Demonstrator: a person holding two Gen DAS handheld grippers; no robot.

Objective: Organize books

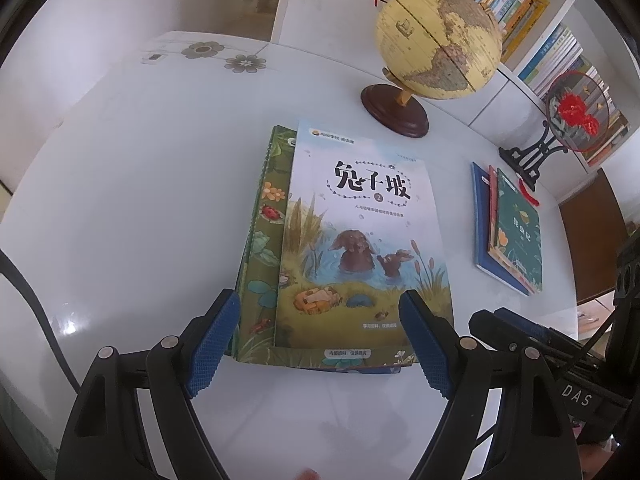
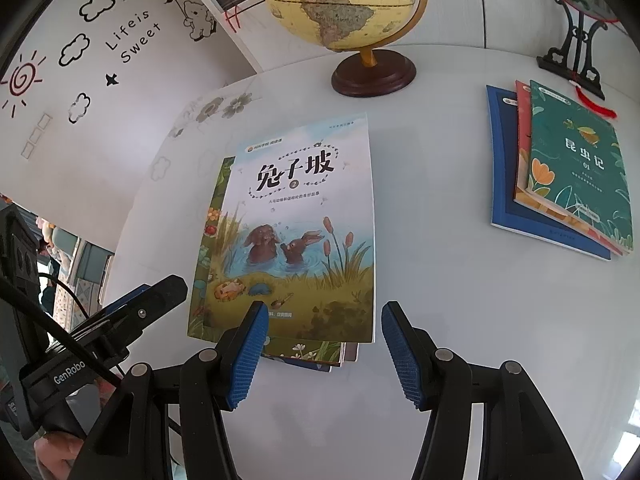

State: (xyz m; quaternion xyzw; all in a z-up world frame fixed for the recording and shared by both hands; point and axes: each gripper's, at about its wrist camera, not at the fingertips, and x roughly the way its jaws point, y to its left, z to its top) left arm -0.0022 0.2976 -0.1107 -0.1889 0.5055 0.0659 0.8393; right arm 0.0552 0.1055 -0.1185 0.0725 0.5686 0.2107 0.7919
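A pale blue rabbit book (image 1: 360,236) lies on top of a green leafy book (image 1: 262,248) in the middle of the white table; both show in the right wrist view, rabbit book (image 2: 304,232) over green book (image 2: 206,248). A second stack at the right has a green insect book (image 1: 518,236) (image 2: 576,172) on a red book and a blue book (image 2: 500,160). My left gripper (image 1: 320,312) is open, hovering above the near edge of the middle stack. My right gripper (image 2: 324,320) is open above the same stack's near right corner.
A yellow globe (image 1: 436,40) (image 2: 344,0) on a dark wooden base stands behind the middle stack. A round red-flower fan on a black stand (image 1: 576,112) sits at the back right. Bookshelves (image 1: 552,52) line the back. The table (image 1: 140,200) meets a decorated wall (image 2: 100,60) at the left.
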